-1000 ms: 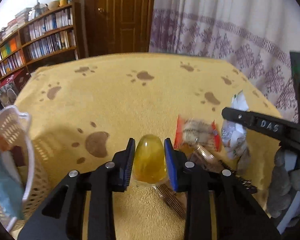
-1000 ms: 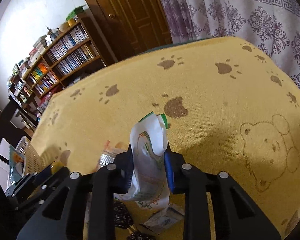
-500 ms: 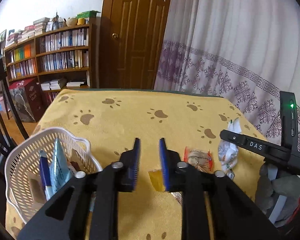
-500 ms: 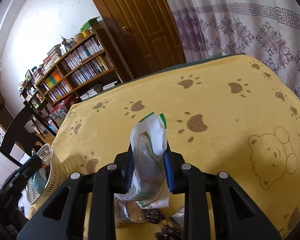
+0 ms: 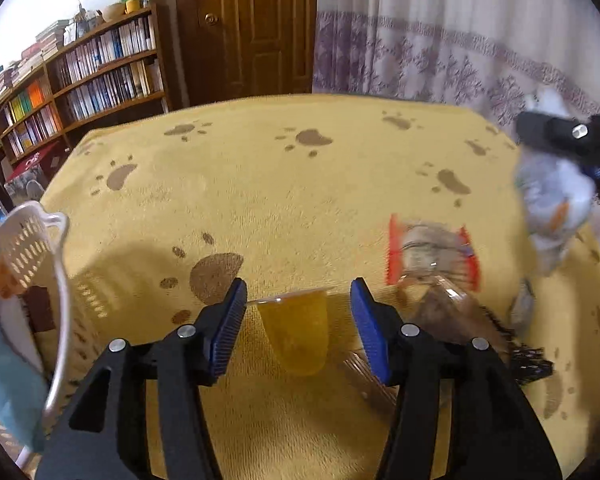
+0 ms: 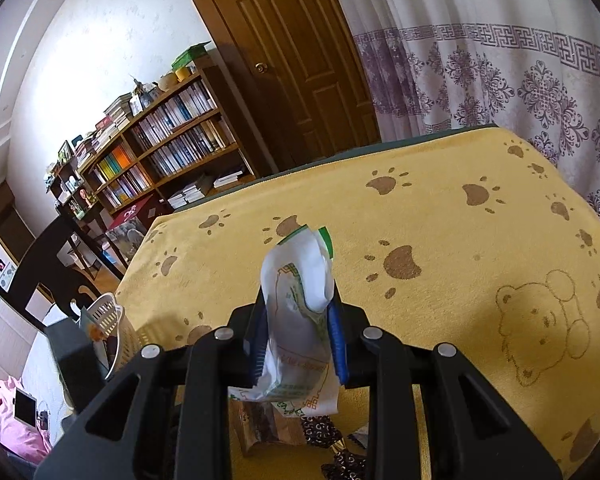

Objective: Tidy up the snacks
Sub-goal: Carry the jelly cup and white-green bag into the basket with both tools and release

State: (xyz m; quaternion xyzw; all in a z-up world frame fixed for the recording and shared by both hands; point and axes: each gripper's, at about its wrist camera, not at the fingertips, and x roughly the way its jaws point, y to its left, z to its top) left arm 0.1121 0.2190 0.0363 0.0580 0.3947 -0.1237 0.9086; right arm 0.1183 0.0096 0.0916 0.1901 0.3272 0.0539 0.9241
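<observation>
Left gripper sat wide open, blue pads well apart, holding nothing. A yellow jelly cup lay between the pads on the yellow paw-print cloth, tipped with its sealed rim toward 12 o'clock; clear gap on both sides, no pad touching it.

Right gripper was clamped on a white snack packet with green and orange print. The packet stood up out of the pads toward 12 o'clock, crumpled top curling over, lower end hanging below the fingers, off the cloth. In the left wrist view the same packet showed blurred at 2–3 o'clock, hanging under the black body of the right gripper.

Rest of the pile, left wrist view:
- red-edged clear packet at about 2 o'clock from the jelly cup, flat on the cloth
- clear wrapper with brown contents just beside the right pad, partly hidden by the finger
- dark patterned wrapper at 3 o'clock, near the cloth edge

White slotted basket at 9 o'clock, at the table's left edge, with a teal packet and something orange inside (too blurred to identify). Right wrist view showed the same basket at 8 o'clock, well apart from the held packet.
</observation>
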